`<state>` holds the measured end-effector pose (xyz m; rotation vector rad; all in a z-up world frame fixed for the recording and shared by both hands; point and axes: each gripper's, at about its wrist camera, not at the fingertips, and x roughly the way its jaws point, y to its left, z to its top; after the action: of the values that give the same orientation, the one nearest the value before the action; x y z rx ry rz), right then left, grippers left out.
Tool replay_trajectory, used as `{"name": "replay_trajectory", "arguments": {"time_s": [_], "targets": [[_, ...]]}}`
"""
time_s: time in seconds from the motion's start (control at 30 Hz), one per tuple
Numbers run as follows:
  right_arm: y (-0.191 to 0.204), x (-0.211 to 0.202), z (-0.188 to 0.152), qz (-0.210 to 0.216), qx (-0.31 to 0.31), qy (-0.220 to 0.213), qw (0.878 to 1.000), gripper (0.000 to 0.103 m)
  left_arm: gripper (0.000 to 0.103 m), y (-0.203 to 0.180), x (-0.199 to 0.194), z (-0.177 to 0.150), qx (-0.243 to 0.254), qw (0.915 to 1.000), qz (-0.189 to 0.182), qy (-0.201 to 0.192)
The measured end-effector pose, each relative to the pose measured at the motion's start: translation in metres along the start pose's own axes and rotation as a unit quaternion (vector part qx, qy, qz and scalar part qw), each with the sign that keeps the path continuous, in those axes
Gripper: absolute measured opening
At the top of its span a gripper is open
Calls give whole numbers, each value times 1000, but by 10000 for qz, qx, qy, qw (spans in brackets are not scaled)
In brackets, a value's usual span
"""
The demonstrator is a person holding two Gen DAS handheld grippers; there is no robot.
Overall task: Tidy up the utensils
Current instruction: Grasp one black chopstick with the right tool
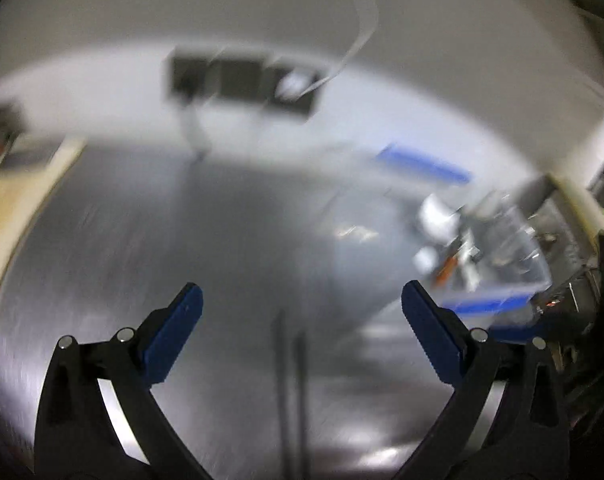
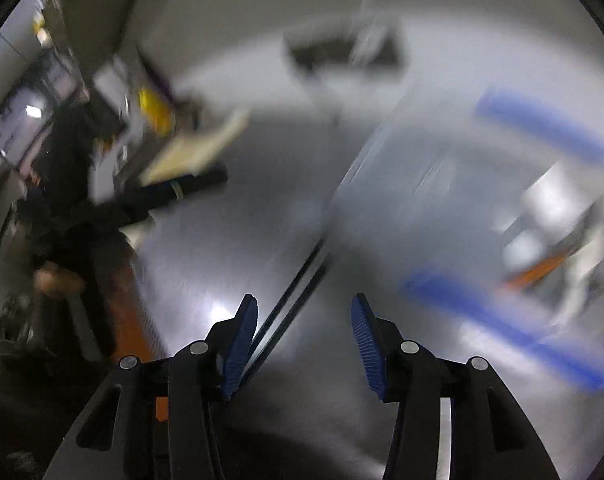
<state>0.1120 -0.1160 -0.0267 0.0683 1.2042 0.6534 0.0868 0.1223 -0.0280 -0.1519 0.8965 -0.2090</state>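
Observation:
Both views are smeared by blur. In the left wrist view my left gripper (image 1: 302, 288) stands wide open over the steel table (image 1: 182, 220), nothing between its blue pads (image 1: 178, 332). A pair of thin dark sticks (image 1: 290, 380) lies on the steel below it. To its right is a clear, blue-rimmed bin (image 1: 498, 256) holding blurred white and orange utensils. In the right wrist view my right gripper (image 2: 304, 300) is open too. The dark sticks (image 2: 298, 280) run past its left pad (image 2: 240, 344), not pinched. The bin (image 2: 482, 200) and its utensils (image 2: 550, 248) are to the right.
A dark compartmented tray (image 1: 238, 80) (image 2: 342, 52) sits at the table's back by the white wall. A cream board (image 1: 18, 200) (image 2: 198, 148) lies at the left. A person in dark clothing (image 2: 74, 184) and a yellow object (image 2: 154, 112) are at the left.

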Motion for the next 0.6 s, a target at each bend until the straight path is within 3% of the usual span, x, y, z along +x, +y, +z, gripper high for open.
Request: {"name": "replay_trajectory", "arguments": {"time_s": [0.17,0.37,0.5,0.57,0.6], "targets": [[19,105,-18,-259,493,1145,9919,49,96,50,-5,-47,-731,9964,231,359],[41,130,-16,-459,645,1253,9889,49,96,78,-5,-77,-996,9929,149,632],[50,147,-15,-848,577,1369,9853,49,96,83,3,-72,-1037,9920,26,721],[51,156,-19,-846,618,1478,9834,49,96,81,6,-69,-981,9925,-67,732],[53,155,-19,-901,526,1353,9853,49,96,80,9,-68,-933,9928,-134,744]]}}
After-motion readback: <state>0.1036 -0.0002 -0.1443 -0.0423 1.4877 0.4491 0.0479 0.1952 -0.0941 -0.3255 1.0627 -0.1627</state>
